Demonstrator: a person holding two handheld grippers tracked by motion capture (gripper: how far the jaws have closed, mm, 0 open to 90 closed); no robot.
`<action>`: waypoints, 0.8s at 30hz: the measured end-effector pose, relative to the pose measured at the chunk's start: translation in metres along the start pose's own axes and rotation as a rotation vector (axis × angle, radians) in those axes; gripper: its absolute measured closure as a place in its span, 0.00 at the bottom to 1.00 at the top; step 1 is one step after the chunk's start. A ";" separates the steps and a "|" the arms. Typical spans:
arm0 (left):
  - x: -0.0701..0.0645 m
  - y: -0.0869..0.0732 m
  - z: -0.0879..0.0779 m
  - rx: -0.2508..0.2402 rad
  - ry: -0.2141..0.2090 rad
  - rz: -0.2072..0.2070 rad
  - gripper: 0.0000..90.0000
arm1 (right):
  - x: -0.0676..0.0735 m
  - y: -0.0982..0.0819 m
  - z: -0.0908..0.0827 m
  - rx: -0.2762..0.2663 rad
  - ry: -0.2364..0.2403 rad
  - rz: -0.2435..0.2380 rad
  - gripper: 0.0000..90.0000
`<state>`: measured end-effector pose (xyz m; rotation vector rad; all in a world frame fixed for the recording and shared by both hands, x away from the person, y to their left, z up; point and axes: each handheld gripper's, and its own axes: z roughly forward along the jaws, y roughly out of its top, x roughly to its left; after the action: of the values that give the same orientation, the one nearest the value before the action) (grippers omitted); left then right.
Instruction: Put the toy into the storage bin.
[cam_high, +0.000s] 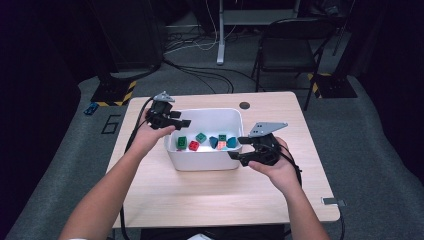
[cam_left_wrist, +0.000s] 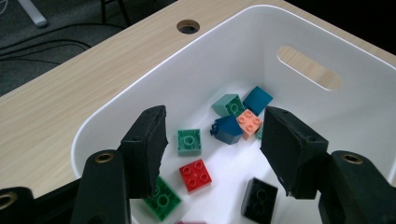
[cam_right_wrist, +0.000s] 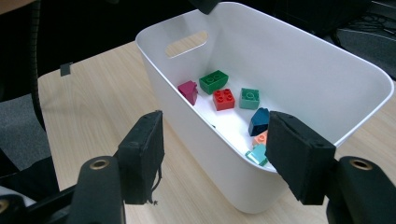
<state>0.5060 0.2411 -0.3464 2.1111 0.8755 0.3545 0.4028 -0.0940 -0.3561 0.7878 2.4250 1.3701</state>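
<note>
Your left gripper (cam_left_wrist: 212, 149) hangs released over the white plastic tub (cam_left_wrist: 116, 98); the small red studded brick (cam_left_wrist: 195, 175) is light, rigid, slick; pinch its flat sides; your right gripper (cam_right_wrist: 215, 156) gapes empty.

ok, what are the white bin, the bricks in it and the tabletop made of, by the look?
White bin: likely moulded plastic; smooth, slightly glossy walls, rounded rim, cut-out handle slot.
Bricks, e.g. the red brick: hard plastic, studded tops, crisp edges, even colour, satin sheen.
Tabletop: pale wood grain, matt; looks like laminate or veneer, but solid wood cannot be ruled out.
</note>
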 end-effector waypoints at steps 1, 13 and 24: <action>0.000 -0.003 -0.004 0.003 -0.002 -0.003 0.44 | 0.000 0.000 0.001 0.000 0.002 -0.001 0.40; 0.002 -0.049 -0.031 -0.016 0.022 -0.002 0.43 | 0.002 -0.001 0.005 0.016 0.004 -0.006 0.40; 0.009 -0.094 -0.037 -0.095 0.004 -0.060 0.41 | -0.007 -0.003 0.000 0.015 -0.028 0.025 0.40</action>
<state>0.4495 0.3098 -0.3954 1.9930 0.9047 0.3628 0.4072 -0.0987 -0.3593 0.8387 2.4145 1.3422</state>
